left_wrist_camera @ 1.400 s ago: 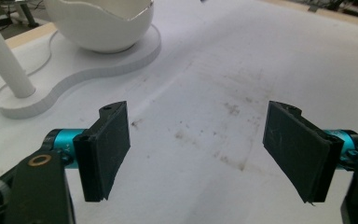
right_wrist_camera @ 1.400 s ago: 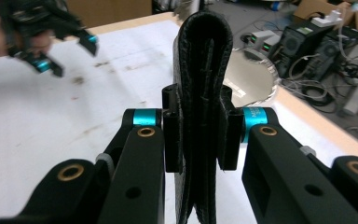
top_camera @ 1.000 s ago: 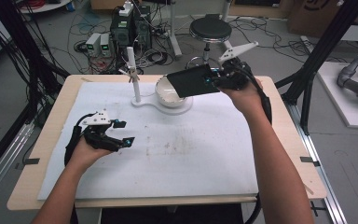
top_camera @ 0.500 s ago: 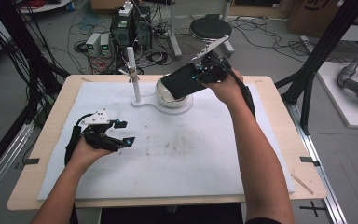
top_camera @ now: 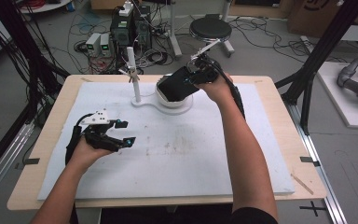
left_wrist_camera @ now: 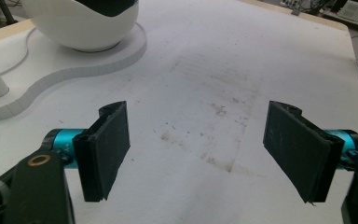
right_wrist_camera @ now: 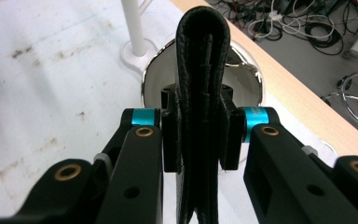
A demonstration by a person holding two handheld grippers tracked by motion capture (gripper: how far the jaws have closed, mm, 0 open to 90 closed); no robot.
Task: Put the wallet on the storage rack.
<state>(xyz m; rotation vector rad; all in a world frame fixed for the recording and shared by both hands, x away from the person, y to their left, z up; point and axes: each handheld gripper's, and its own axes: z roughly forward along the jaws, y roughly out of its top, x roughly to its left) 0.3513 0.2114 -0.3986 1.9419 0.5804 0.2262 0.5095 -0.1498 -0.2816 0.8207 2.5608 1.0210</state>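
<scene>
Right gripper [top_camera: 193, 80] clamps the black wallet [top_camera: 177, 86] — long axis slanting down-left over the bowl [top_camera: 168, 101] — left gripper [top_camera: 123, 132] wide, empty.

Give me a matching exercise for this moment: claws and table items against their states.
1. left claw
2. right claw
3. black folded leather wallet
4. white round bowl

a. clamped edge-on, above the bowl
b. sits on a white base beside a post
c. open over the bare mat
d. shut on the wallet

Pairs: 1-c, 2-d, 3-a, 4-b
</scene>
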